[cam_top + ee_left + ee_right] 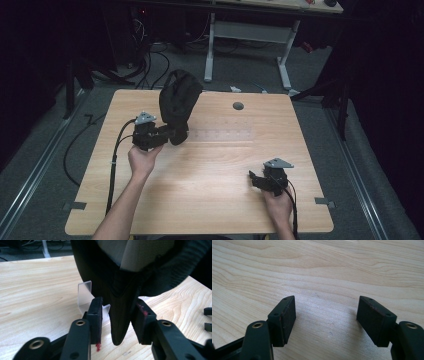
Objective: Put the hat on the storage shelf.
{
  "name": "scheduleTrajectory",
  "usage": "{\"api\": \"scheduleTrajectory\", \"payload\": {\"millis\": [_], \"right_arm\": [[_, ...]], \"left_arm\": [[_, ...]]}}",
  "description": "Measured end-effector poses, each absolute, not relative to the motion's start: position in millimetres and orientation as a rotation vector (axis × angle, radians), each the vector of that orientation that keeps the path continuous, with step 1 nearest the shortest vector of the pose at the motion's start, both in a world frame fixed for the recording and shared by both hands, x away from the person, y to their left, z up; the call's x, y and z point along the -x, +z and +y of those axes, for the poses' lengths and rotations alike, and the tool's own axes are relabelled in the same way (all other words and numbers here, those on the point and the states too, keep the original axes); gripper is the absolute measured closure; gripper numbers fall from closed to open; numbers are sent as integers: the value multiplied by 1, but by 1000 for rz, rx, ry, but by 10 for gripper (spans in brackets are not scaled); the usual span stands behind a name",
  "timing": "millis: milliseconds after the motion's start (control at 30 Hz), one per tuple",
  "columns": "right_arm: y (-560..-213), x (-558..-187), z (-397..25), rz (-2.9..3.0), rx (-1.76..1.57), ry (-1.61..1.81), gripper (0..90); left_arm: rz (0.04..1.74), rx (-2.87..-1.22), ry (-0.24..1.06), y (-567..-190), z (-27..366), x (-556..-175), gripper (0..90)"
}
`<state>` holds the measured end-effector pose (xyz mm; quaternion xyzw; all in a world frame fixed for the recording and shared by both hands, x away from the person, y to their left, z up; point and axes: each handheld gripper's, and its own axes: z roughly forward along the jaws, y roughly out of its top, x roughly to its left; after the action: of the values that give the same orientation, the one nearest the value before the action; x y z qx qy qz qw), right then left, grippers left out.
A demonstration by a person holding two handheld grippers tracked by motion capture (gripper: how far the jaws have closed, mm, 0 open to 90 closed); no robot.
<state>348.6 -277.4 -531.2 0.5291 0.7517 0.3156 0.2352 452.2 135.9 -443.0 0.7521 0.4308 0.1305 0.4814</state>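
A black cap (179, 102) stands tall at the table's back left, its light inner lining (140, 252) facing the left gripper view. Its brim (121, 315) points down between the jaws of my left gripper (172, 134) (118, 312). The right pad (142, 322) lies against the brim, and a narrow gap separates the left pad (96, 317) from it. A clear plastic stand (85, 297) rises just behind the brim. My right gripper (255, 177) (325, 315) is open low over bare wood at the front right, with nothing between its jaws.
The wooden table (210, 200) has a grey round hole (238, 106) near its far edge and a pale clear strip (222, 134) at its middle. Beyond it stand a white desk frame (247, 35) and floor cables (150, 65). Grey tabs mark the table's front corners.
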Motion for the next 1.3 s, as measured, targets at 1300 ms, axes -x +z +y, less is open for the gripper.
{"api": "scheduleTrajectory", "payload": {"millis": [1300], "right_arm": [[-531,-349,-277,2062,-1453,866,318]], "left_arm": [[1039,-1834,346,-426,165,-418,412]]}}
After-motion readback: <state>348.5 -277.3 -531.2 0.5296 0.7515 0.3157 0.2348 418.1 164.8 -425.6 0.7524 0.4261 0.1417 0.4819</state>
